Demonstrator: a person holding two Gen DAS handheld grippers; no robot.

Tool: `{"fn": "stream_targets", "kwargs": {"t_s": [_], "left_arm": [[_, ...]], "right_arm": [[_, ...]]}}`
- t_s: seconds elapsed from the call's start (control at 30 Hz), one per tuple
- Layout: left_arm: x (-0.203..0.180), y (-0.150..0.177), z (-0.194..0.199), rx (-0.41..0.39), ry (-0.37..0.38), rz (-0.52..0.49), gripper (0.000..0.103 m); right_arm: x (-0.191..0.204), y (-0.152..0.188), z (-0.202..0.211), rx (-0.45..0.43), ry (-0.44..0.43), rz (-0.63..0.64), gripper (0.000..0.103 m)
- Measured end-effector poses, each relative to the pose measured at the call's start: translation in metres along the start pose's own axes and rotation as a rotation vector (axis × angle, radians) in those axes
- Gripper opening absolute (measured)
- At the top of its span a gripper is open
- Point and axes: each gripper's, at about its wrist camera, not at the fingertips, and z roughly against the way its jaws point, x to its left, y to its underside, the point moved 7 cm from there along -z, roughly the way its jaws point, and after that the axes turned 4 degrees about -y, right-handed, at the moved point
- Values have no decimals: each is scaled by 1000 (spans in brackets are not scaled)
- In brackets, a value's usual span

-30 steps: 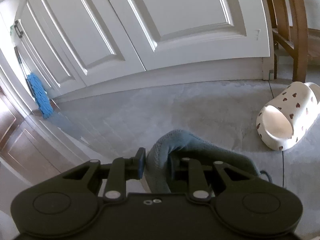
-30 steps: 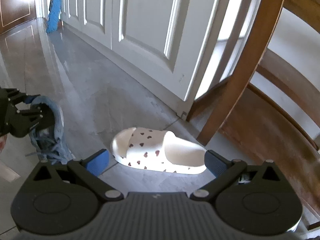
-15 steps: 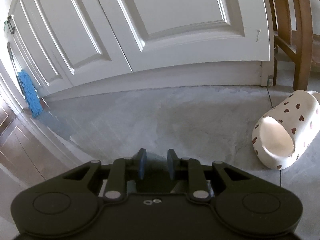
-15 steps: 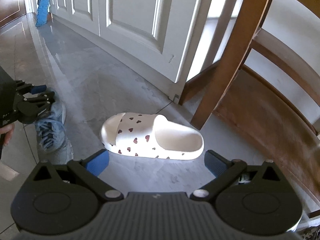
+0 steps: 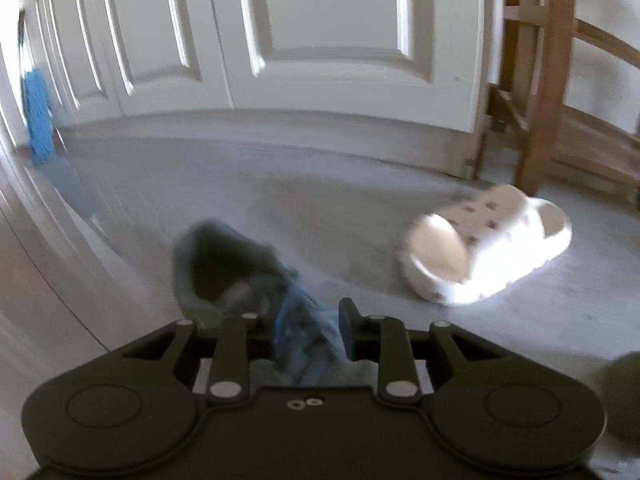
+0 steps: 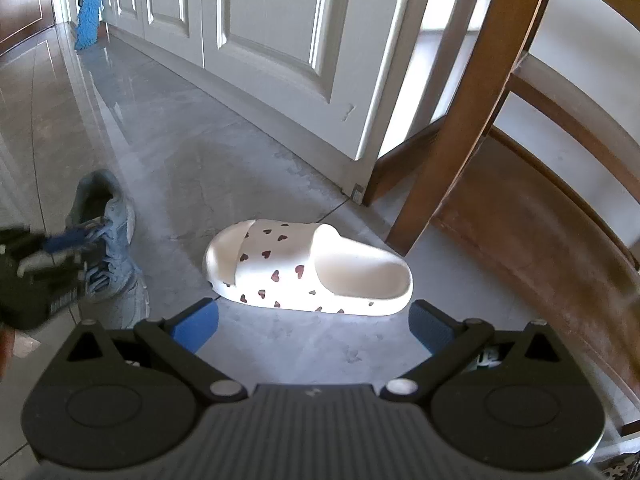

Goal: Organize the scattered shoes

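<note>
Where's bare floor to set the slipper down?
Bare floor lies between white doors, blue sneaker and slipper. It is crowded to the right, under the wooden chair, and around the left hand-held gripper over the sneaker.

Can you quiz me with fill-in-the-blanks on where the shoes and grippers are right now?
1. The white slide is printed with small dark ____.
2. The blue sneaker lies to the ____ of the slide in the right wrist view.
3. The right gripper has its fingers ____, with nothing between them.
4. The blue mop leans by the white ____.

Missing words: hearts; left; open; doors
</note>
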Motion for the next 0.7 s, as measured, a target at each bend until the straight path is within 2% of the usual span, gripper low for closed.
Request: {"fn": "stream_targets", "kwargs": {"t_s": [0.03,0.07,0.1,0.23,0.3,0.37,0.43,0.7], "left_arm": [[-1,2,1,8,5,5,27],[-8,11,1,53,29,25,27],[-10,14,1,65,34,32,27],[-22,29,-1,115,62,64,27],[-27,33,-4,121,57,68,27],[-28,34,-6,118,44,60,28],[-26,36,-11,127,14,55,28],[-14,44,-12,148,-39,29,48]], "right_arm": [[-16,4,-5,-1,-1,-2,102],[-9,3,-2,-1,-2,-2,102],[-3,2,2,-3,-1,-2,102],[-21,4,-1,-6,-2,-6,102],[9,2,9,-6,-2,-11,102],[-4,2,7,-6,-2,-12,102],[6,0,9,-5,-2,-11,102],[4,5,4,10,-20,-24,102]]}}
